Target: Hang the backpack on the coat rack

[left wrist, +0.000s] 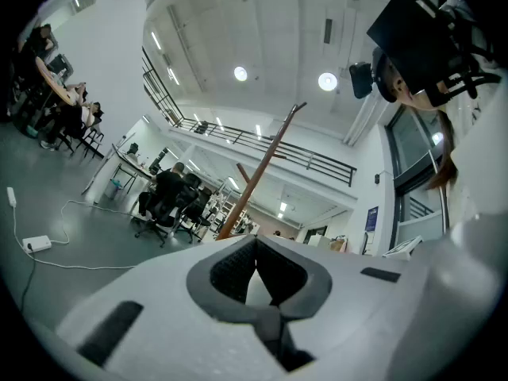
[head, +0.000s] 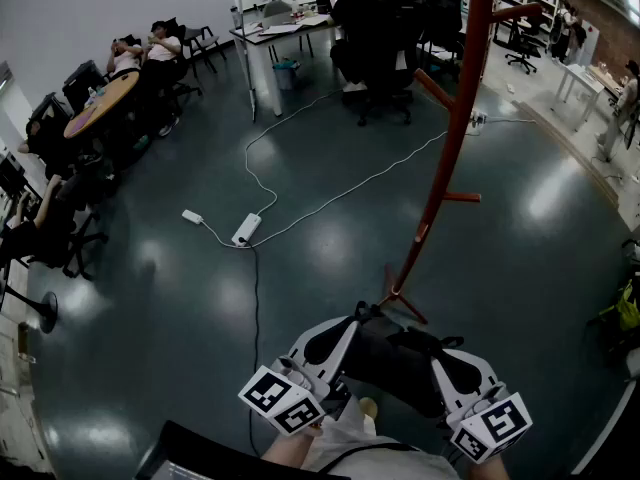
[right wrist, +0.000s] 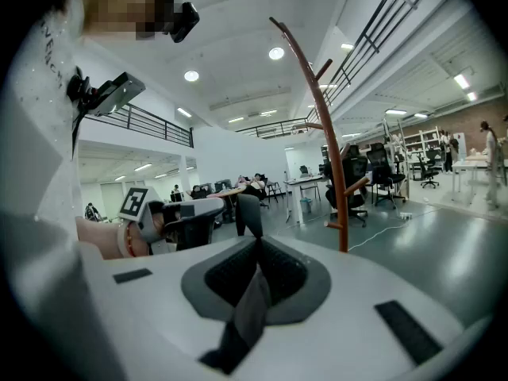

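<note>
The backpack [head: 388,364] is a dark bundle hanging low between my two grippers in the head view. My left gripper [head: 350,324] is shut, with a dark strap [left wrist: 278,338] running down between its pads. My right gripper [head: 434,348] is shut on another dark backpack strap [right wrist: 248,312], whose loop [right wrist: 246,213] rises past the tips. The red-brown coat rack [head: 455,128] stands just ahead on the floor, its foot [head: 395,293] close in front of the backpack. It also shows ahead of the left gripper [left wrist: 255,240] as a leaning pole [left wrist: 258,173], and right of the right gripper [right wrist: 258,244] as a tall hooked post [right wrist: 329,133].
A white power strip [head: 246,230] and long cables [head: 330,193] lie on the dark floor left of the rack. Further off, a person sits at a desk [head: 360,28] on an office chair. People sit round a wooden table [head: 100,103] at far left.
</note>
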